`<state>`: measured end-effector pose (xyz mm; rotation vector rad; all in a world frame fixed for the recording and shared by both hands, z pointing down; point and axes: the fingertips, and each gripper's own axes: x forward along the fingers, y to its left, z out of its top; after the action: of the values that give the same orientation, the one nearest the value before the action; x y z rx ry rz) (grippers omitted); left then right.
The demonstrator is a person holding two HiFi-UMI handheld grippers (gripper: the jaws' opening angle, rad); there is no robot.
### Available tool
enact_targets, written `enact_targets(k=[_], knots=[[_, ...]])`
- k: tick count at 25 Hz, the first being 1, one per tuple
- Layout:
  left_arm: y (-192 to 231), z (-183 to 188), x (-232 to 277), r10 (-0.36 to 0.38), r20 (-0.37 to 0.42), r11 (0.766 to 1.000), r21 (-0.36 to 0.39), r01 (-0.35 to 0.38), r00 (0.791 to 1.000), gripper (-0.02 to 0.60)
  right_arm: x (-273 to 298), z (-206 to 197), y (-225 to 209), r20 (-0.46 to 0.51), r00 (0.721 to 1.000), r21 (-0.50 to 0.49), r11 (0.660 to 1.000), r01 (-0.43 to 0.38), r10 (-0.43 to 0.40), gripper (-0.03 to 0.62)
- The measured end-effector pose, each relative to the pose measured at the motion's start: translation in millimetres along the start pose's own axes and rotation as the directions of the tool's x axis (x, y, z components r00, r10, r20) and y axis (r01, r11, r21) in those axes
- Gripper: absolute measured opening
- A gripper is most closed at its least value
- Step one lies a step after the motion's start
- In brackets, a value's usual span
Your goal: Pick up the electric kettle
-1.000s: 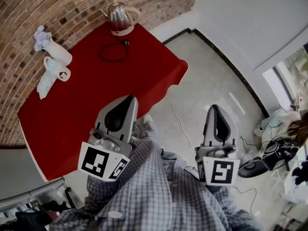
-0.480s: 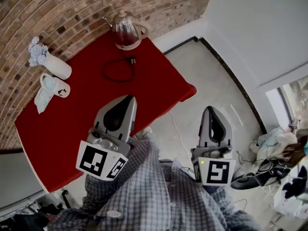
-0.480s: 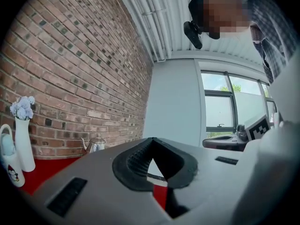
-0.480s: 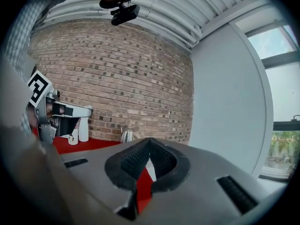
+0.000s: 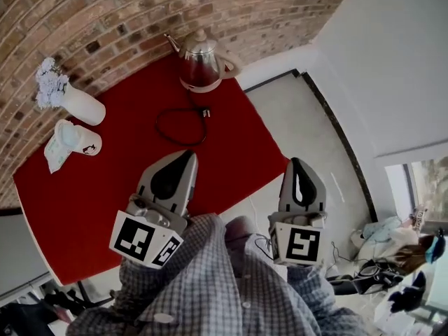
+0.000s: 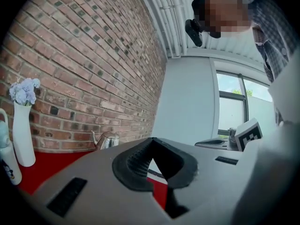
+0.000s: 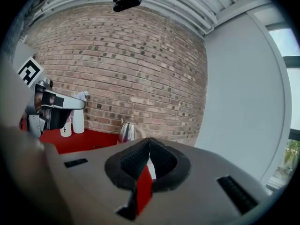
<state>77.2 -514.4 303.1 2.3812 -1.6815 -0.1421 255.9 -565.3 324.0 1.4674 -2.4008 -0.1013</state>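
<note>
A shiny steel electric kettle with a cream handle stands on its base at the far end of the red table, against the brick wall. It also shows small in the left gripper view as the kettle and in the right gripper view as the kettle. Its black cord lies coiled on the cloth in front of it. My left gripper hangs over the table's near part, jaws shut and empty. My right gripper is shut too, off the table's right edge over the floor. Both are well short of the kettle.
A white vase with pale flowers and a white mug on a folded cloth sit at the table's left. Pale floor runs to the right, with cables and clutter at the lower right. A brick wall backs the table.
Both grippers have come forward toward the table with their jaws shut. The kettle and table now sit lower and more central in the head view, and the right gripper is nearer the table's edge.
</note>
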Motion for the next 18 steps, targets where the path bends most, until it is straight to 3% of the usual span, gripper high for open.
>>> enact_targets(k=[5,8,14,18], knots=[[24.3,-6.2,11.0,0.043,-0.018,0.999,0.001,-0.043,0.999,0.0,61.2,-4.1,8.3,-0.03,0.998,-0.009,0.998,-0.064,0.064,0.009],[39.0,-7.2,14.7,0.098,-0.011,0.995,-0.015,-0.098,0.995,0.0,103.0,-6.6,10.2,-0.051,0.994,-0.027,0.995,-0.1,0.098,0.1],[62.0,-15.6,24.6,0.196,-0.049,0.981,0.025,-0.195,0.979,0.0,177.7,-12.6,20.1,-0.033,0.987,-0.004,0.988,-0.156,0.156,0.171],[73.8,-23.0,34.7,0.239,-0.072,0.971,0.03,-0.237,0.968,0.0,219.7,-19.8,25.6,-0.043,0.98,-0.029,0.98,-0.196,0.195,0.186]])
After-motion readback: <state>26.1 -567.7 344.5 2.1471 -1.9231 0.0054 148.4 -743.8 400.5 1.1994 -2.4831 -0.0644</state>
